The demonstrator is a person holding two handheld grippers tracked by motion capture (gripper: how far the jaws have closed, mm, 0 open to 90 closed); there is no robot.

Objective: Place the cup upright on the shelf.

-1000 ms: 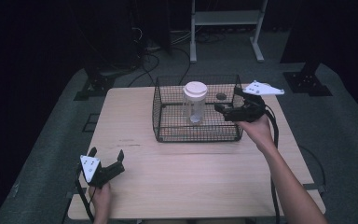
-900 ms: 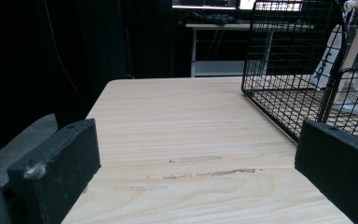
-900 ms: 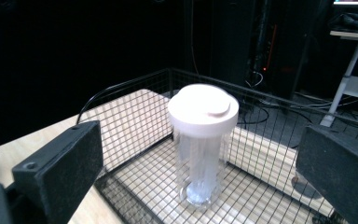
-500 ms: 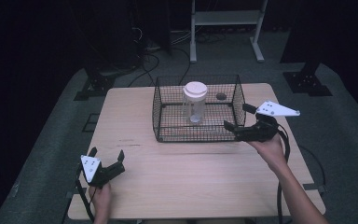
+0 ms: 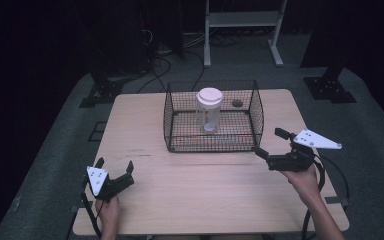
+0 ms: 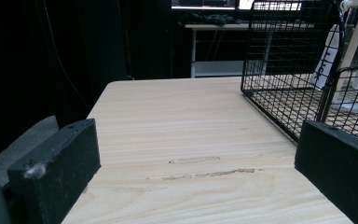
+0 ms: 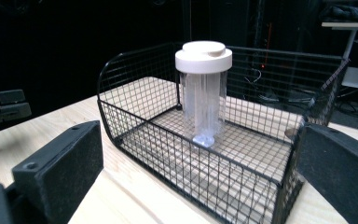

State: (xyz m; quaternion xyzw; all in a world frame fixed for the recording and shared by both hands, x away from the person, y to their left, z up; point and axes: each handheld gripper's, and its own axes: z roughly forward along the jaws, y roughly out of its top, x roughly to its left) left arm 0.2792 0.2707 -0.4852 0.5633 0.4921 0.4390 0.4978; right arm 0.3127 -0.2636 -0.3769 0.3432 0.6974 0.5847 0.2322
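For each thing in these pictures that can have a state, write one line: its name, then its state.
Jar: upright in the basket, white lid on.
Wire basket: open-topped, on the table.
Left gripper: open, holding nothing.
Right gripper: open, holding nothing, beside the basket.

No text or label can be read

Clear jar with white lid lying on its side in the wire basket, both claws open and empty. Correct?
Not quite. The jar stands upright in the wire basket, white lid on top, as the right gripper view shows. The rest holds: the left claw and the right claw are both open and empty.
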